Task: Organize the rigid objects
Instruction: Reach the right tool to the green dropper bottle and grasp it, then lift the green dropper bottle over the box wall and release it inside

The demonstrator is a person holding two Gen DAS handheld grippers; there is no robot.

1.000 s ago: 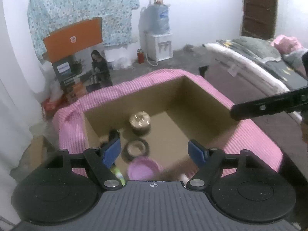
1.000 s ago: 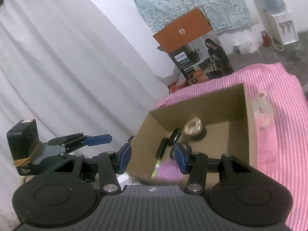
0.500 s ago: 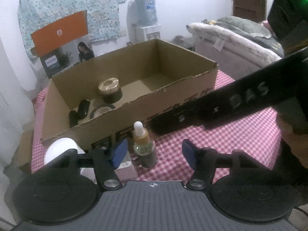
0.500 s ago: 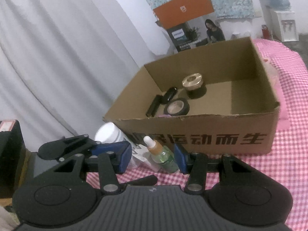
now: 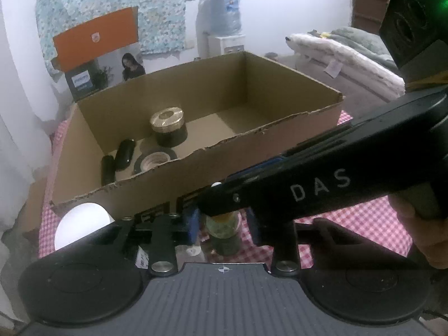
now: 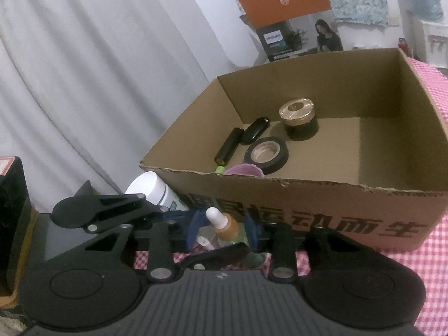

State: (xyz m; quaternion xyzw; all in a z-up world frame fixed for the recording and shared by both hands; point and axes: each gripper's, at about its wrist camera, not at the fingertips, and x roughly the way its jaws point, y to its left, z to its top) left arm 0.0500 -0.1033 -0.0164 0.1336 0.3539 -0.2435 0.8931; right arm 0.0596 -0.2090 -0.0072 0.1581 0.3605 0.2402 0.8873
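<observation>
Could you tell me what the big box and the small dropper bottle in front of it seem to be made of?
The box: matte brown corrugated cardboard, judging by its ragged torn rim and printed characters. The dropper bottle: clear greenish body, glass or plastic, I cannot tell which; amber collar and white bulb look like plastic and rubber.

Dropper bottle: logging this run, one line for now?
dropper bottle: upright; left tool: just closed on it; right tool: just closing, contact unclear

Left claw (image 5: 222, 224) angled down, jaws just been closing, blue pads now close on either side of a small bottle (image 5: 224, 233). Right claw (image 6: 222, 231) also tilted down, jaws just been closing around the same bottle. Right claw's body crosses the left view, held in a hand (image 5: 425, 229).
</observation>
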